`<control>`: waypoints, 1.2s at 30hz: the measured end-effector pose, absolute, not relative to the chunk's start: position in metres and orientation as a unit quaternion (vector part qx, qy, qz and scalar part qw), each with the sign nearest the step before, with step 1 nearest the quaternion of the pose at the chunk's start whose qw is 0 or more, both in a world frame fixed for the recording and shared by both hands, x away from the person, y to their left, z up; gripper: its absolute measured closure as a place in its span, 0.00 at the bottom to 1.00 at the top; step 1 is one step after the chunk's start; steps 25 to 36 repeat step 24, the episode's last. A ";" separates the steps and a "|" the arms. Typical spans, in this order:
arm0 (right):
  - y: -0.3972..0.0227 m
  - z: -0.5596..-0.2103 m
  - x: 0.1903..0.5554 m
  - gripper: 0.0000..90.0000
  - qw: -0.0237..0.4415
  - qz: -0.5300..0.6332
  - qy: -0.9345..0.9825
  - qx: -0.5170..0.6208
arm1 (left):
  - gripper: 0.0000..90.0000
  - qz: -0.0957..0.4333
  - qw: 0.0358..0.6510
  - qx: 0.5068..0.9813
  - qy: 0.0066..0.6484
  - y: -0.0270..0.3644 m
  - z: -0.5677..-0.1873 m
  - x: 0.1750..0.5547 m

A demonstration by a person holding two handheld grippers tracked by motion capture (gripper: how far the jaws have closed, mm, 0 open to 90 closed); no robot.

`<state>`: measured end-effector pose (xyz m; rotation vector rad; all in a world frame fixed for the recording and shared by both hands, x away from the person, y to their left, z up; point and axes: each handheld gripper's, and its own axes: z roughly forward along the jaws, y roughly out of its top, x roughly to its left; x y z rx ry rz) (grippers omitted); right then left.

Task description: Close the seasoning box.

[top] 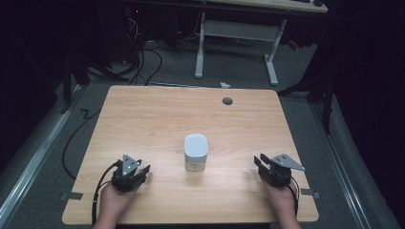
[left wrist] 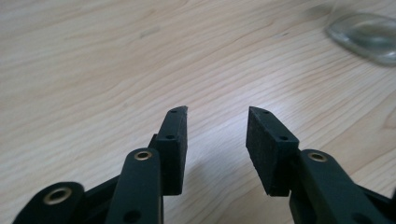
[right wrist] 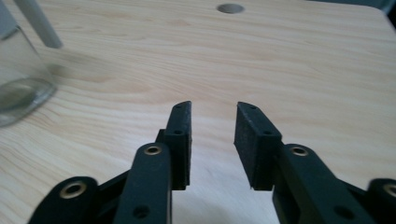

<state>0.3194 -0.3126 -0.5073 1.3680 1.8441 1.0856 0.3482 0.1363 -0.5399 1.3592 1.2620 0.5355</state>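
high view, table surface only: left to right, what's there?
Left tool → jar with white lid → grey hole at the far edge → right tool. Both tools open, holding nothing, on the table near the front edge.

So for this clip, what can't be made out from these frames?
- Jar, high view: the white lid hides whether it holds anything.
- Jar, left gripper view: cut off by the top right edge, blurred.
- Jar, right gripper view: cut off at the left edge.
- Far room, high view: too dark.
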 end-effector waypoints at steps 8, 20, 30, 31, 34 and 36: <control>-0.328 -0.519 0.288 0.68 0.306 0.403 0.678 0.533 | 0.64 0.219 0.580 0.563 0.546 0.142 -0.537 0.343; -0.322 -0.518 0.292 0.67 0.306 0.411 0.690 0.511 | 0.59 0.218 0.575 0.564 0.551 0.140 -0.539 0.339; -0.323 -0.516 0.294 0.65 0.307 0.414 0.688 0.510 | 0.59 0.218 0.580 0.561 0.549 0.142 -0.537 0.336; -0.323 -0.516 0.294 0.65 0.307 0.414 0.688 0.510 | 0.59 0.218 0.580 0.561 0.549 0.142 -0.537 0.336; -0.323 -0.516 0.294 0.65 0.307 0.414 0.688 0.510 | 0.59 0.218 0.580 0.561 0.549 0.142 -0.537 0.336; -0.323 -0.516 0.294 0.65 0.307 0.414 0.688 0.510 | 0.59 0.218 0.580 0.561 0.549 0.142 -0.537 0.336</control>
